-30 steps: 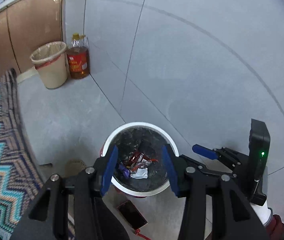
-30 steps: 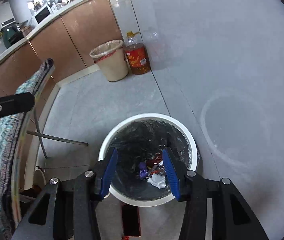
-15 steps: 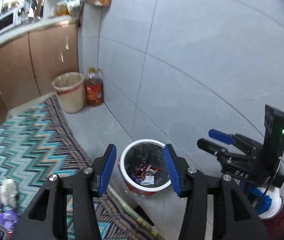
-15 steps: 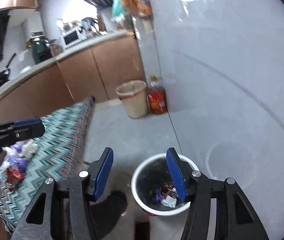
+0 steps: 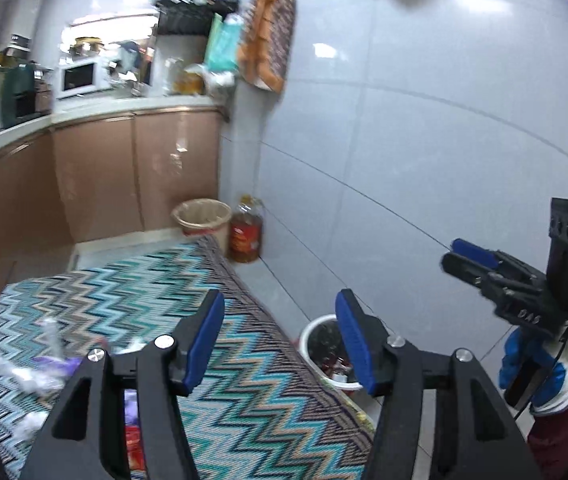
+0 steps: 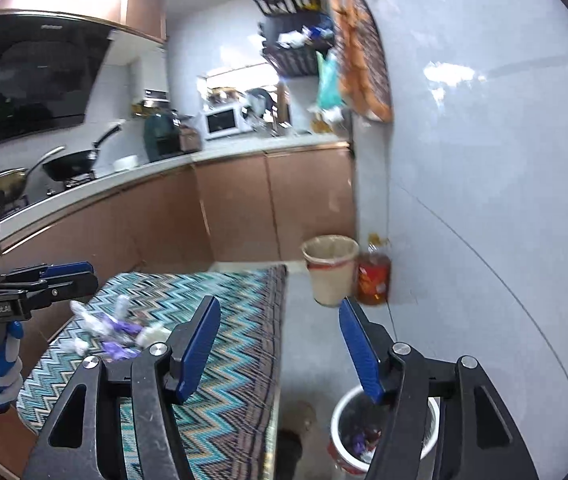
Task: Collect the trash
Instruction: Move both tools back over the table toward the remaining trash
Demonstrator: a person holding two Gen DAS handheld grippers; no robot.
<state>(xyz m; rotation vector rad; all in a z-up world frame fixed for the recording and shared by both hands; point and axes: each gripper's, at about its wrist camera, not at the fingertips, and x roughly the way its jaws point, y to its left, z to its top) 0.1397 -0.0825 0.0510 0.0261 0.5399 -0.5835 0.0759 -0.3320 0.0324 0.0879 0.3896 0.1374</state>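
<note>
Purple and white wrappers [image 6: 118, 330] littered the desk's [image 6: 240, 320] left edge; the white bin [image 6: 383, 432] on the floor held some. We kept both jaws spread, empty.

I see a table under a zigzag-patterned cloth [image 6: 240, 344]; purple and white wrappers [image 6: 120, 330] lie scattered toward its left edge. On the grey floor [image 6: 315, 344] off its right edge stands a white bin [image 6: 337, 420] holding wrappers.
</note>
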